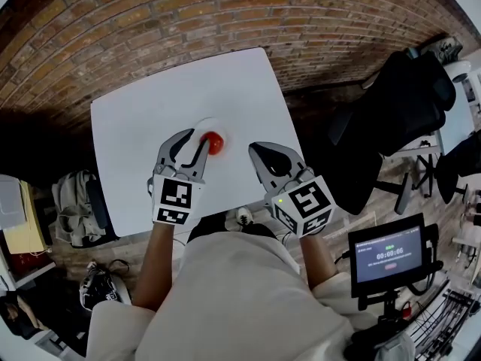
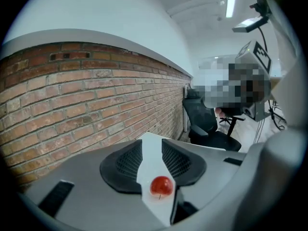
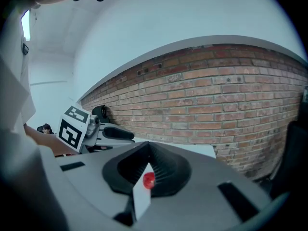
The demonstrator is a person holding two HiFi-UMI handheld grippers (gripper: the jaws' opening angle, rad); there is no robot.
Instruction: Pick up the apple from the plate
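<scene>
Left gripper (image 1: 195, 138): jaws partly open, nothing gripped. The left gripper view shows a narrow gap between the pads, with the apple (image 2: 161, 186) showing through it low down and bare table on both sides of it. Neither pad presses on the apple. In the head view the tips are at the near-left edge of the plate (image 1: 213, 123), and the apple looks just past them. Can't tell for sure whether it is already inside the gap.

Right gripper (image 1: 253, 149): jaw tips meet, so it is closed and empty. It sits just beside the plate on the near-right side, pointing roughly at it.

The apple is small, red and round, and sits on the plate toward its right half. The plate is white on a white table (image 1: 143, 96), near the table's middle.

Step in hand, as I judge it: the final approach before the grasp.
- The gap looks barely apple-wide, so spread the jaws more first.
- Centre the apple between the pads and come in low, so they meet its widest part rather than the top.
- Close slowly, because a smooth round fruit can roll off or squirt out forward.
- Avoid nudging the plate rim with the lower jaw.
- Lift straight up.
- The right gripper has no job here, so it should be clear of the plate.
</scene>
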